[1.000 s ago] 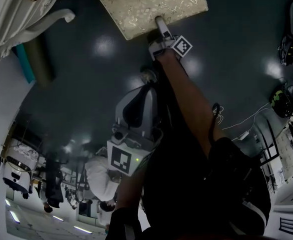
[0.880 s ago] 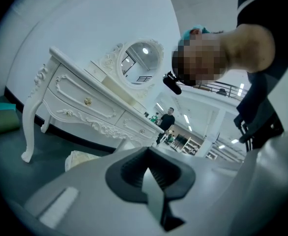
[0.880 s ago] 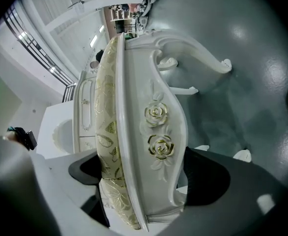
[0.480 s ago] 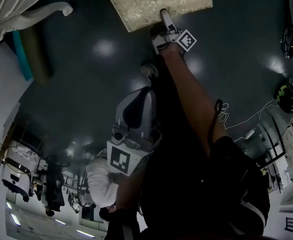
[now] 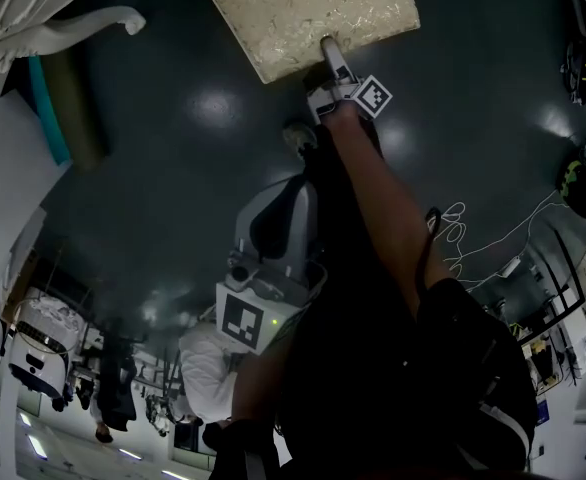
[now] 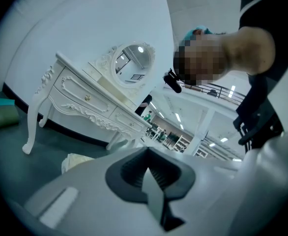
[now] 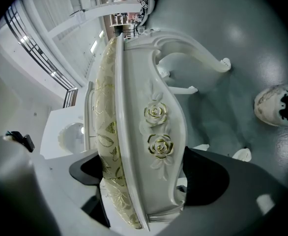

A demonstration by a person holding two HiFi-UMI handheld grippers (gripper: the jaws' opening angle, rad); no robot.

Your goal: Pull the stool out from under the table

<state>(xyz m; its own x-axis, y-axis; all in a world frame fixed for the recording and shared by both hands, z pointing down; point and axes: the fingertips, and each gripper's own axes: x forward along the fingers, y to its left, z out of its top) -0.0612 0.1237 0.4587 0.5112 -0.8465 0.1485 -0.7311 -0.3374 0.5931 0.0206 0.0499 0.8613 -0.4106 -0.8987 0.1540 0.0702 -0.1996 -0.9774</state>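
From the head view, the white dressing table [image 5: 28, 13] fills the upper-left corner, one curled leg reaching onto the dark floor [image 5: 173, 168]. The stool [image 5: 308, 13], its cream cushion patterned in gold, stands out on that floor, apart from the dressing table with bare floor between them. The right gripper [image 5: 329, 56] is at the stool's near edge, on the side away from the dressing table. The left gripper [image 5: 291, 193] hangs lower in the picture, further from the dressing table than the stool is, touching nothing.

In the left gripper view, the left gripper [image 6: 149, 173] has its jaws pressed together with nothing between them. Beyond it the dressing table [image 6: 85, 104] stands against the wall with its round mirror [image 6: 131, 65] on top, and the stool [image 6: 75, 162] shows as a pale scrap in front of it.

In the right gripper view, the right gripper [image 7: 149, 181] pinches the stool [image 7: 149, 127] by its seat: one jaw against the cushion, the other against the carved white frame with its two roses. The dressing table [image 7: 68, 132] is behind the stool, on the cushion's side.
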